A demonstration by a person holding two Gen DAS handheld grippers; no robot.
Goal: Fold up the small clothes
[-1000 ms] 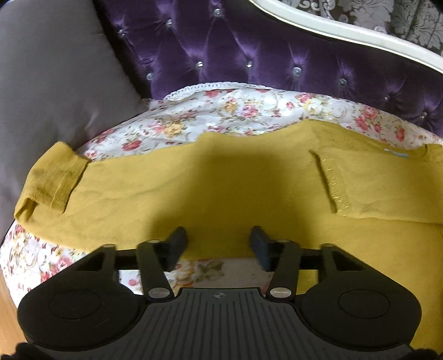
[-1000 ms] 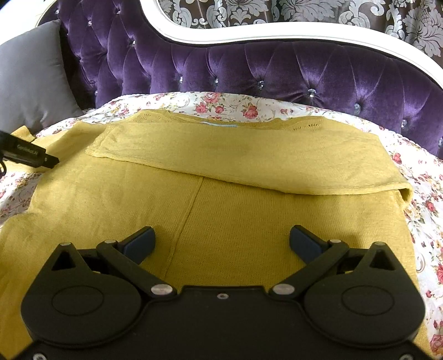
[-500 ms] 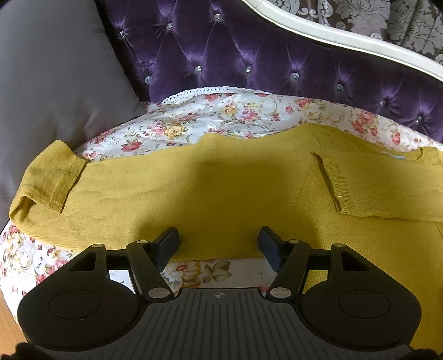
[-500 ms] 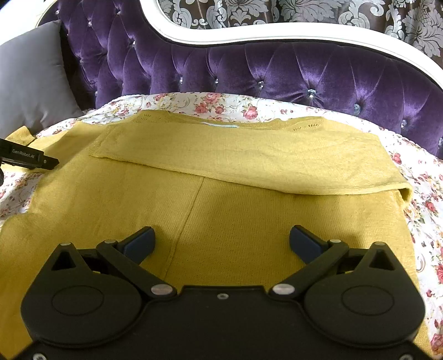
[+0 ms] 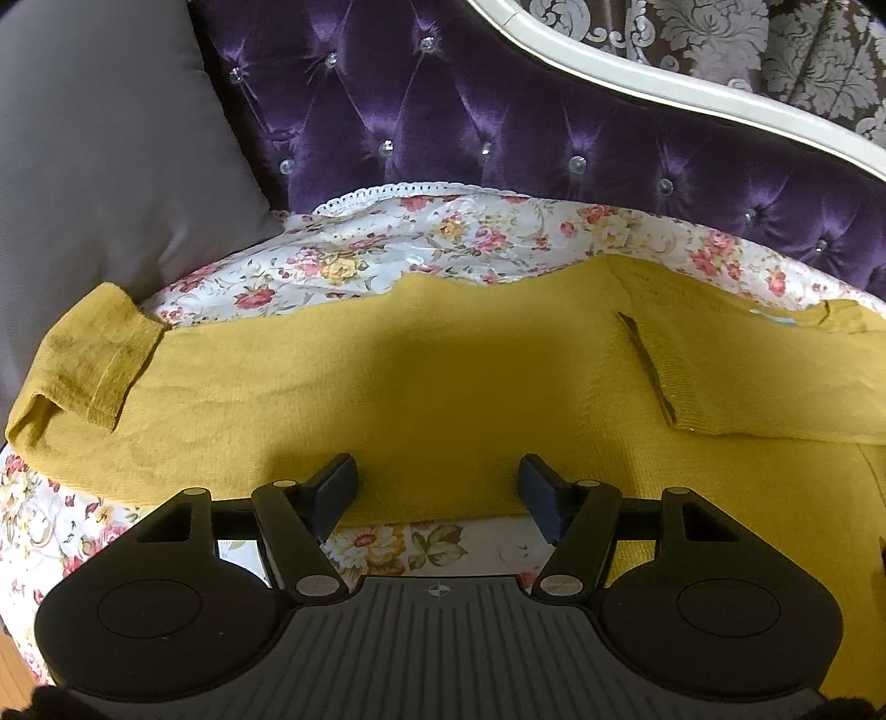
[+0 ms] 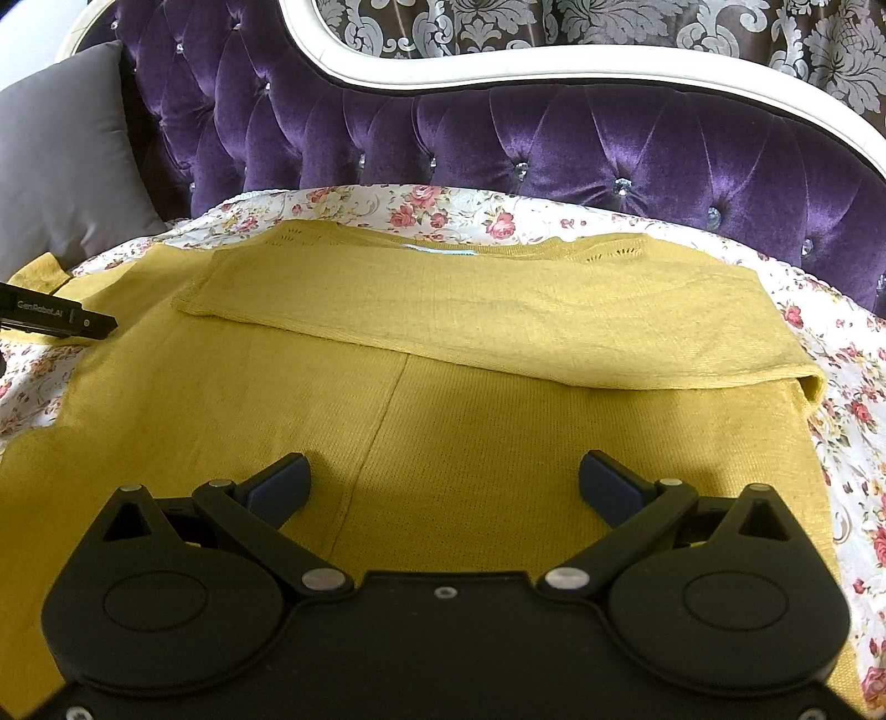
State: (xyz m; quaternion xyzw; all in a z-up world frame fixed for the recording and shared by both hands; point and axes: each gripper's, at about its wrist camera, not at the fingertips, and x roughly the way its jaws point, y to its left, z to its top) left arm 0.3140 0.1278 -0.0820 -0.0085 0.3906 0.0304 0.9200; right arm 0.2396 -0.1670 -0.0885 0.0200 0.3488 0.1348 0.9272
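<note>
Mustard-yellow knit sweater [image 6: 498,432] lies spread flat on a floral bedsheet [image 6: 443,205], its neckline toward the tufted purple velvet headboard [image 6: 554,144]. In the right wrist view one sleeve [image 6: 498,315] is folded across the chest, running from the fold at the sweater's right edge to a ribbed cuff near the left shoulder. The other sleeve [image 5: 277,399] stretches out to the left in the left wrist view, and its cuff [image 5: 94,354] climbs a little onto a grey pillow [image 5: 99,155] that leans against the headboard.

The left gripper [image 5: 437,482] hovers over that outstretched sleeve near its lower edge. Its fingers [image 5: 332,482] have just been opening and now stand apart, released, with sleeve fabric lying below the gap but not pinched; a strip of sheet shows just under them. The folded sleeve's cuff [image 5: 664,382] sits up and to the right of this gripper.

The right gripper [image 6: 443,482] hangs above the lower body of the sweater, its fingers [image 6: 282,482] spread wide and grasping nothing, with a vertical seam line running down between them. At the left edge of the right wrist view, the black tip of the left gripper [image 6: 55,318] reaches over the sweater near the shoulder. Behind the headboard's white curved frame [image 6: 554,69] is damask-patterned wallpaper [image 6: 609,22].
</note>
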